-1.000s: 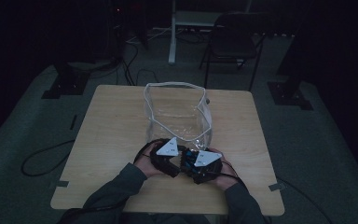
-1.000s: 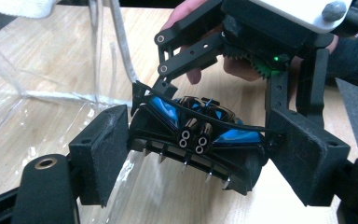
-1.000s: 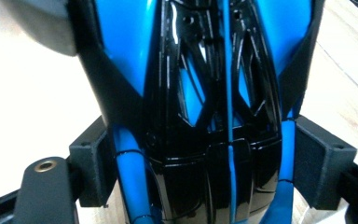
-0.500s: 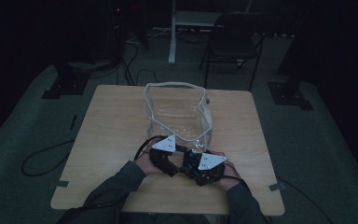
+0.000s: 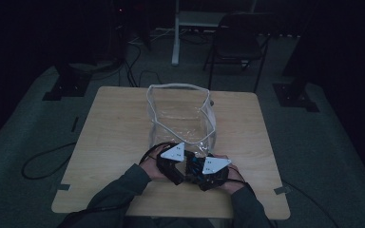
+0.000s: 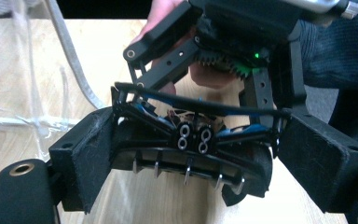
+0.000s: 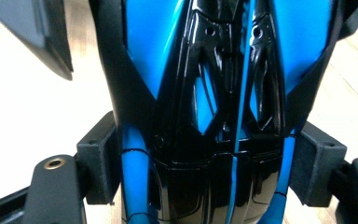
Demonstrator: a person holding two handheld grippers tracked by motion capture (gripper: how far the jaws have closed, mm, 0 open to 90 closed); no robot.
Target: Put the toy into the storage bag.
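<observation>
- Blue-and-black toy (image 7: 205,116): just in front of the clear bag (image 5: 183,116), held between both grippers.
- My right gripper (image 7: 205,168): pads clamped on the toy.
- My left gripper (image 6: 189,154): jaws just widened, flanking the toy's end.

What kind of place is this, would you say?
Probably a dim lab or studio set up for recording, not a home. A lone wooden table stands on grey carpet among black stand bases, loose cables trail over the floor, and a folding chair waits behind.
</observation>
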